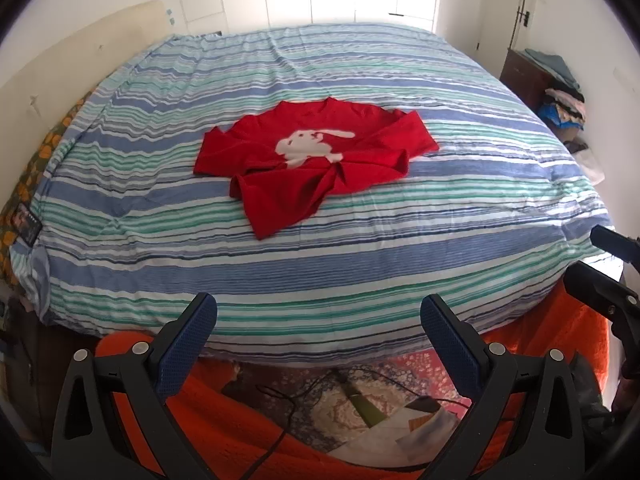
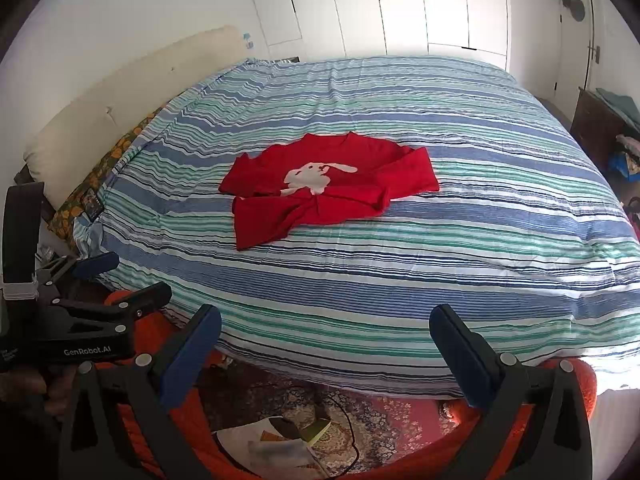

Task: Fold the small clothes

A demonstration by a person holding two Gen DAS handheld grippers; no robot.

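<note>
A small red shirt with a white rabbit print lies crumpled in the middle of the striped bedspread, its lower part twisted and one flap pointing toward me. My left gripper hangs open over the bed's near edge, well short of the shirt, with nothing between its blue pads. My right gripper is likewise open and empty at the near edge. The right gripper's fingers show at the right rim of the left wrist view. The left one's fingers show at the left of the right wrist view.
A padded headboard and flowered pillows lie at the left. White wardrobe doors stand behind the bed. A dark cabinet with piled clothes is at the right. Below are an orange blanket, patterned rug, cables and papers.
</note>
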